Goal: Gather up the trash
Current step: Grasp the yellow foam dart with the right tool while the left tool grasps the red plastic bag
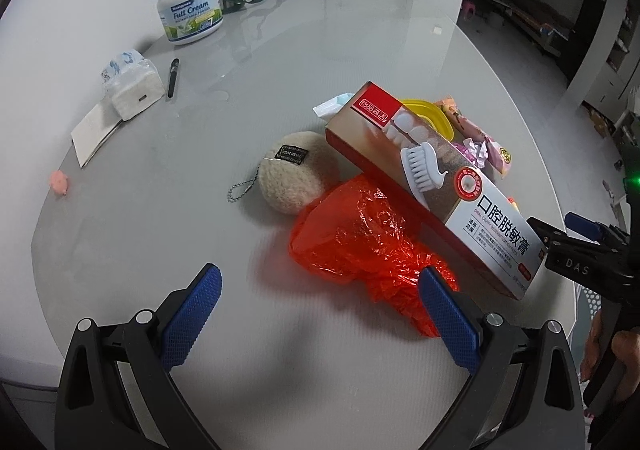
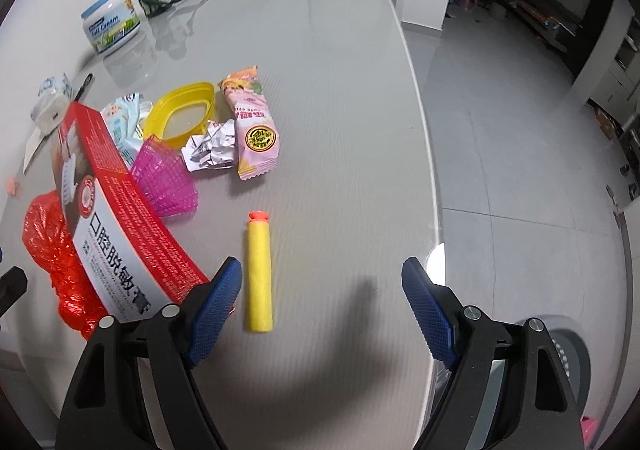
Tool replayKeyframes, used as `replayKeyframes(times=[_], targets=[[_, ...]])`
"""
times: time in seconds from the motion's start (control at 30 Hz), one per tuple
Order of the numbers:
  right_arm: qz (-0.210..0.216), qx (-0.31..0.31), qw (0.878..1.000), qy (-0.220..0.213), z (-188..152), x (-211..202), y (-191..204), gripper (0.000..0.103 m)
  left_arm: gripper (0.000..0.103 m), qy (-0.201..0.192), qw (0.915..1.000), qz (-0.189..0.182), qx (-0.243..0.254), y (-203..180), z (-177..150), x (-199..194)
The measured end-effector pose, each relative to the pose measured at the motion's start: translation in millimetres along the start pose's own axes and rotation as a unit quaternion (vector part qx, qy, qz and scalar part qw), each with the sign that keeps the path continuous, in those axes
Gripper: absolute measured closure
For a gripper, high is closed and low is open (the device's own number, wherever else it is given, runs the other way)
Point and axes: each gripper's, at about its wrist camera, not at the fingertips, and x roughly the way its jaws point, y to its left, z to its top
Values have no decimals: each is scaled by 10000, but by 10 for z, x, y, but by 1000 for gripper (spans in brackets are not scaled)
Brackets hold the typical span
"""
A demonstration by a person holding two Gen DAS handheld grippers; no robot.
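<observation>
Two tools hang wide open over the grey desk (image 1: pixel 360 29). Crumpled red plastic bag (image 1: pixel 360 246) lies just ahead of the left tool (image 1: pixel 320 310), its edge at the tool's right finger. Red-and-white toothpaste box (image 2: pixel 108 217) leans over it, touching the right tool's (image 2: pixel 322 306) left finger.

From the toothpaste box (image 2: pixel 112 217): the plastic bag (image 1: pixel 360 246) lies under its near end on my left, the plush ball (image 1: pixel 290 177) beyond that bag. To its right sit the mesh cup (image 2: pixel 168 181), the foil wad (image 2: pixel 210 147) and the snack wrapper (image 2: pixel 254 129); the foam dart (image 2: pixel 260 274) lies nearer me.
</observation>
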Motion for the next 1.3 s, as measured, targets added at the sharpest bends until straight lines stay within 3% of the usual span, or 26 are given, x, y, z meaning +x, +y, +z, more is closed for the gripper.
replayKeyframes(times=[0.3,0.43,0.5,0.57,0.7,0.73,0.77,0.9,1.3], targets=[[-8,-334,9994,82,-19,98,159,25,6,-12,10000,-6,-68,-70,-22,12],[59,-405,9992,23,-23,101,232,34,6,-29,10000,73,28,-118,-42,11],[143,-389,9991,4,-27,96,246,41,6,-7,10000,82,-44,-111,-54,15],[223,-381,9990,-4,-47,81,258,58,6,-2,9999,89,-145,-87,-64,15],[202,-566,9982,-2,-85,80,320,79,6,-20,9997,-2,-247,-66,-84,9],[224,-581,9981,-11,-83,74,327,88,6,-52,9997,-1,-247,-65,-85,3],[228,-592,9980,-24,-83,67,326,90,6,-116,9997,34,-233,-68,-92,-13],[322,-462,9983,-120,-95,5,265,90,6,-182,9996,115,-177,-93,-99,-33],[477,131,9983,-301,-314,-372,-32,90,6,-25,9997,-159,-165,-209,-122,37]])
